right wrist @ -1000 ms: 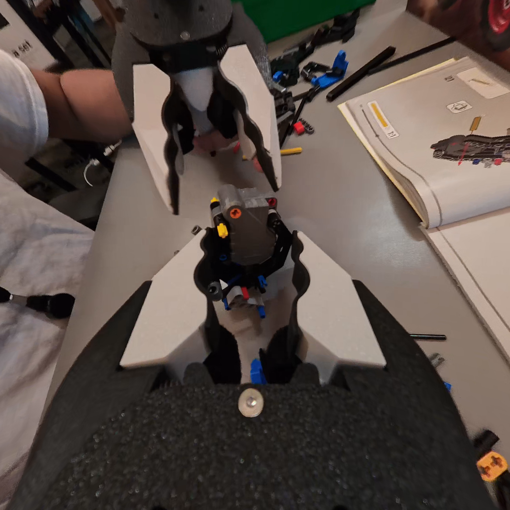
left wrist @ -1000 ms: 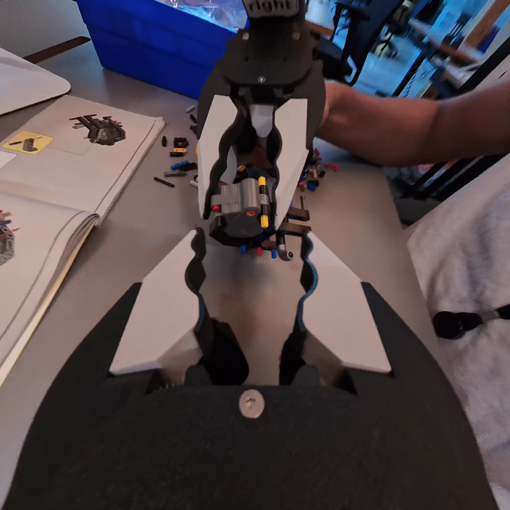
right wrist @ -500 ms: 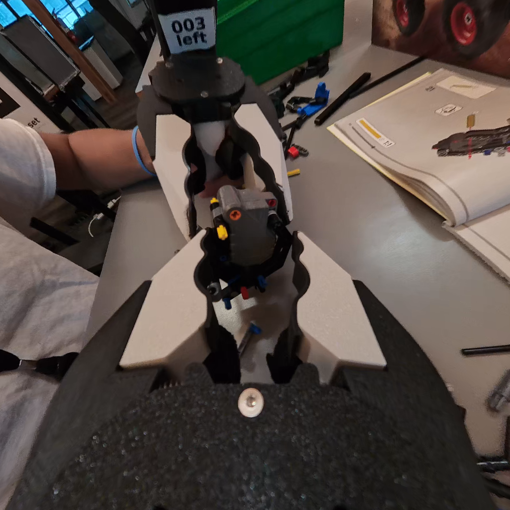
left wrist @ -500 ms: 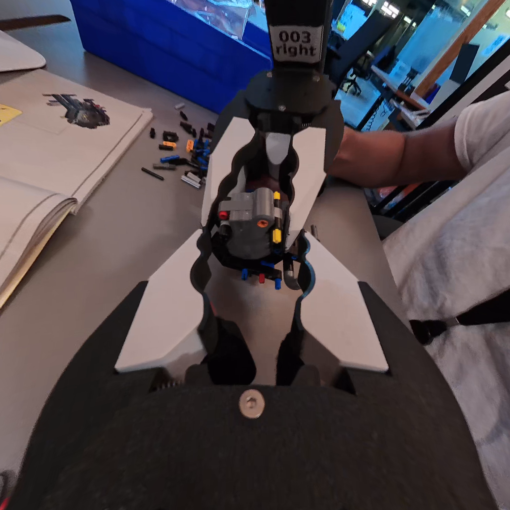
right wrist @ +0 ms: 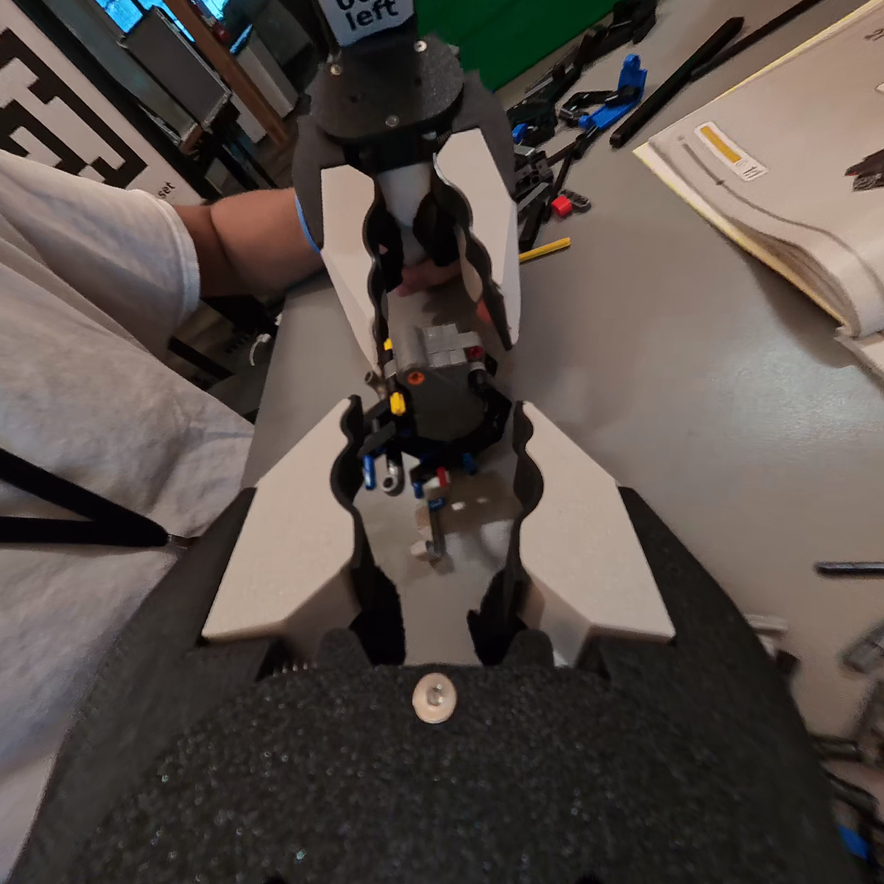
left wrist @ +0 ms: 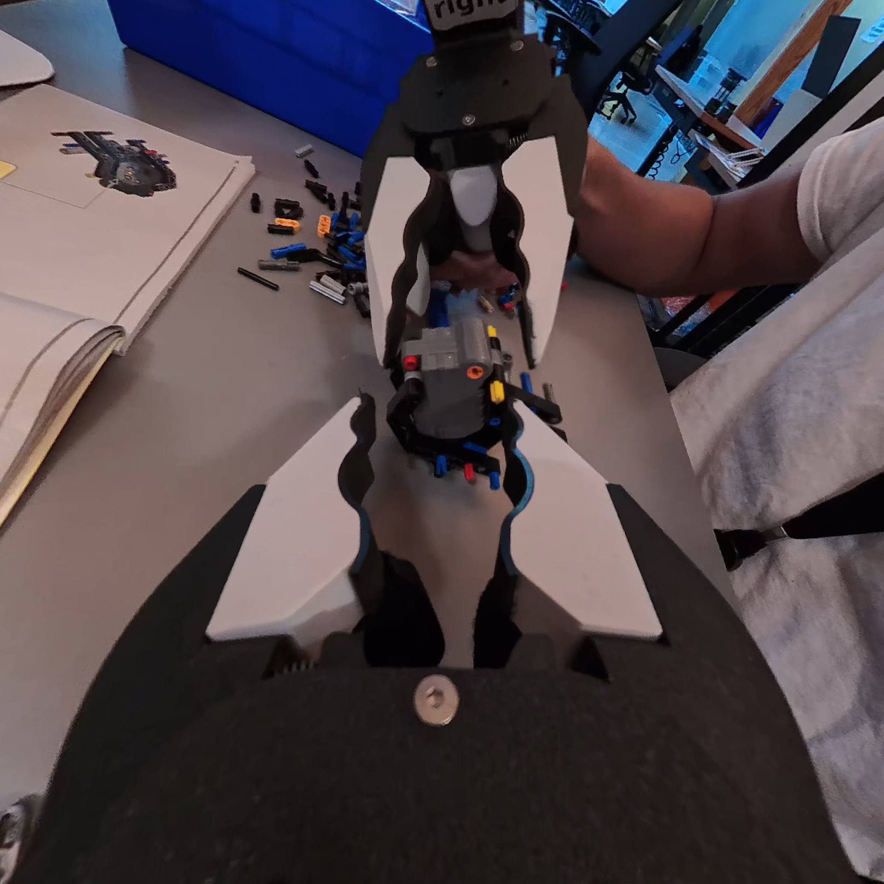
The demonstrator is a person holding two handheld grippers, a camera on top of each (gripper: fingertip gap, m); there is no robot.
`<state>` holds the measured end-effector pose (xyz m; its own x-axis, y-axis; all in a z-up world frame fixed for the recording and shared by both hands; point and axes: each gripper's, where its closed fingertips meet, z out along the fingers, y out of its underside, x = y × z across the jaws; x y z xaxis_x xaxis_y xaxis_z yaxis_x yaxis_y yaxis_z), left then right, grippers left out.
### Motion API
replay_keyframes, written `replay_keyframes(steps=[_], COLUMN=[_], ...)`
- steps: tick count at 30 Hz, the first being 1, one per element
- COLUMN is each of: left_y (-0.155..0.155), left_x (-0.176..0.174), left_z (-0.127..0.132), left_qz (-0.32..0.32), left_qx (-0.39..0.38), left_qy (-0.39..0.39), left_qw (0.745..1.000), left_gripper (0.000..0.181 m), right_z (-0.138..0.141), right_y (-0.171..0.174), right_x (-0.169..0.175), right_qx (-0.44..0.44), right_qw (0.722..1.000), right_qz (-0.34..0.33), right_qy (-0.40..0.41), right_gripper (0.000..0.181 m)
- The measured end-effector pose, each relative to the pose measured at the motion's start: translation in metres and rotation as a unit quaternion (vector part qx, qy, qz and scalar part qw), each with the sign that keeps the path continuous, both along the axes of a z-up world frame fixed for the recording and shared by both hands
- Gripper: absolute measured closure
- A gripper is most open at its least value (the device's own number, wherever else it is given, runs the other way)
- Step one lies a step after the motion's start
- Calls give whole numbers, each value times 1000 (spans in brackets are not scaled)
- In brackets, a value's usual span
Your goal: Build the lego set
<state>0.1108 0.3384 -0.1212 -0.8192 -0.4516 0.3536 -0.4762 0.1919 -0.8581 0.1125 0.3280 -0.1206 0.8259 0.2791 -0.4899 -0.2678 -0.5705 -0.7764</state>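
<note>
A small lego assembly (left wrist: 447, 397), a grey motor block in a black ring with blue, red and yellow pins, stands upright on the grey table (left wrist: 239, 430). It also shows in the right wrist view (right wrist: 440, 402). My right gripper (right wrist: 435, 404) is shut on its black ring, with both fingertips against it. It faces me in the left wrist view (left wrist: 459, 363). My left gripper (left wrist: 437, 406) comes from the opposite side, its jaws around the assembly. Its right finger touches and a narrow gap shows at its left finger. It appears opposite in the right wrist view (right wrist: 442, 349).
An open instruction book (left wrist: 119, 229) lies beside us, also in the right wrist view (right wrist: 789, 201). Loose pieces (left wrist: 325, 248) lie before a blue bin (left wrist: 268, 62). More parts (right wrist: 598, 105) lie near a green bin (right wrist: 502, 43). A grey piece (right wrist: 433, 535) lies between my right fingers. My left and right fingertips are right by each other.
My left gripper has moved up to the assembly and narrowed its jaws around it. The right gripper keeps its hold at the same width.
</note>
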Motion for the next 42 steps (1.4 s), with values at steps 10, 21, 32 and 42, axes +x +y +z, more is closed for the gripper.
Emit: replay_keyframes(steps=[10, 21, 32, 42], left_y=[-8, 13, 18, 10], left_x=[5, 13, 17, 4], left_z=[-3, 4, 4, -1], left_qz=[7, 33, 46, 9], left_qx=[21, -32, -27, -18], left_qy=[-16, 53, 54, 70], left_qw=[1000, 998, 997, 997], left_gripper=[120, 126, 128, 122], right_z=[-18, -11, -13, -3], right_y=[4, 3, 11, 17], right_x=[4, 6, -11, -8], right_qx=[-5, -12, -10, 32], right_qw=[997, 995, 997, 991], right_qz=[-1, -15, -1, -11], right_qy=[-82, -97, -81, -128], right_gripper=[135, 161, 170, 179])
